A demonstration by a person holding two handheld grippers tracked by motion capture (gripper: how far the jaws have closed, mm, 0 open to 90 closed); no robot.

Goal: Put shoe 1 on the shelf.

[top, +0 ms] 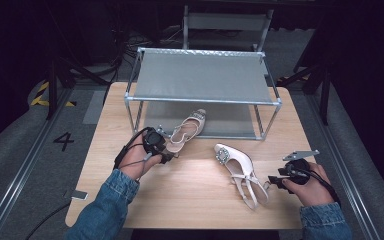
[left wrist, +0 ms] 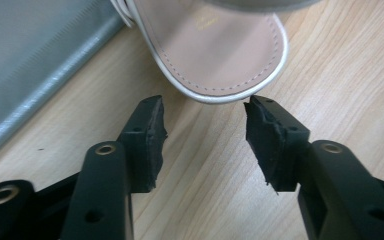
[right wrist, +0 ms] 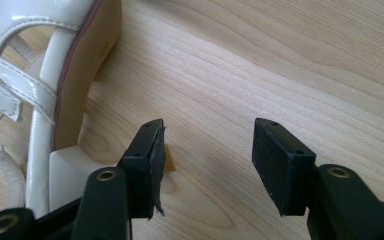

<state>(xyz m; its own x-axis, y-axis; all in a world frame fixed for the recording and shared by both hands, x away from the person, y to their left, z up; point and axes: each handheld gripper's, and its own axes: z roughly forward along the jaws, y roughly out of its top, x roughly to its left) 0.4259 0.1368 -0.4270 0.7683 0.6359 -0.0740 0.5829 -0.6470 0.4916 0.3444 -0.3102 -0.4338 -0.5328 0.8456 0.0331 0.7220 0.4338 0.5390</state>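
1. High view: grey two-shelf rack (top: 202,77) standing at far edge of wooden table (top: 190,192).
2. Heeled shoe (top: 186,131) at rack's front, toe under lower shelf; second shoe (top: 240,172) nearer, right.
3. Left gripper (left wrist: 205,122) apart at heel end, gripping nothing.
4. Right gripper (right wrist: 207,142) apart, empty, beside second shoe.

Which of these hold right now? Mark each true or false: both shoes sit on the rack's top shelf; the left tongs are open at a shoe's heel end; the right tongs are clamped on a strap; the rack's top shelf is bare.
1. Both shoes sit on the rack's top shelf: false. The left shoe and the right shoe lie on the table.
2. The left tongs are open at a shoe's heel end: true.
3. The right tongs are clamped on a strap: false. They stand open over bare wood beside the right shoe.
4. The rack's top shelf is bare: true.
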